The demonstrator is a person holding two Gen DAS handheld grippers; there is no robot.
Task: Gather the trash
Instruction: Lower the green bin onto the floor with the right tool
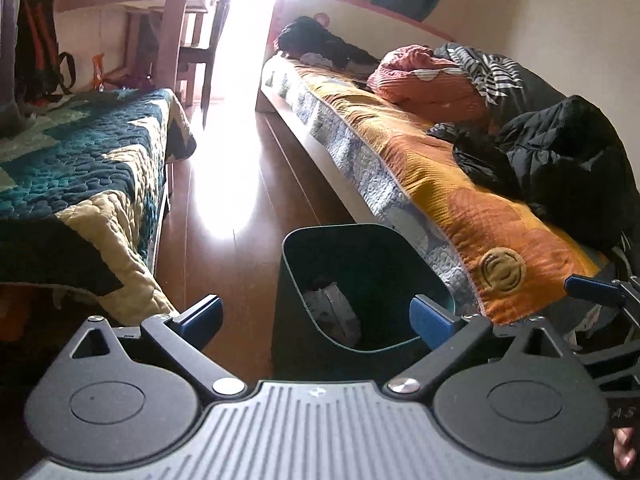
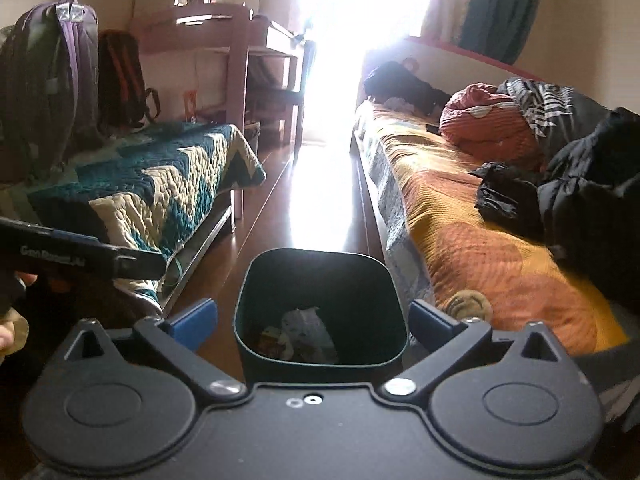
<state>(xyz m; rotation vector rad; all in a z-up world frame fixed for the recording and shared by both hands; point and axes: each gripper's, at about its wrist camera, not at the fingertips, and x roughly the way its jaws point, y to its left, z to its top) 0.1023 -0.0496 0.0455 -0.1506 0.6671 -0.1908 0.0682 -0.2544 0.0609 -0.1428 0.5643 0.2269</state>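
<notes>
— Trash, crumpled white paper and wrappers [image 2: 304, 332], lies at the bottom of the dark green plastic bin [image 2: 320, 258] standing on the brown wooden floor [image 2: 280, 216] between the two beds.

— And the tools?

— The right tool [image 2: 312, 318] hangs above the bin, blue-tipped fingers [image 2: 196, 318] spread wide to either side of the rim, nothing between them. The left tool [image 1: 318, 314] is just as wide and empty; in its view the bin [image 1: 360, 236] sits toward its right finger [image 1: 430, 316].

— Do they see each other?

— Yes. The left one shows as a dark bar at the left edge of the right view, and the right one's blue fingertip pokes in at the right edge of the left view.

— Further off?

— Just right of the bin, a bed with an orange and yellow quilted cover [image 2: 480, 248] carrying a black jacket [image 2: 592, 208] and a bundled red blanket [image 2: 484, 120]. On the left, a bed with a teal and cream zigzag quilt [image 2: 160, 184], a purple backpack [image 2: 48, 72] on it. Beyond, a pink wooden counter [image 2: 208, 24] and a glaring window [image 2: 360, 20].
</notes>
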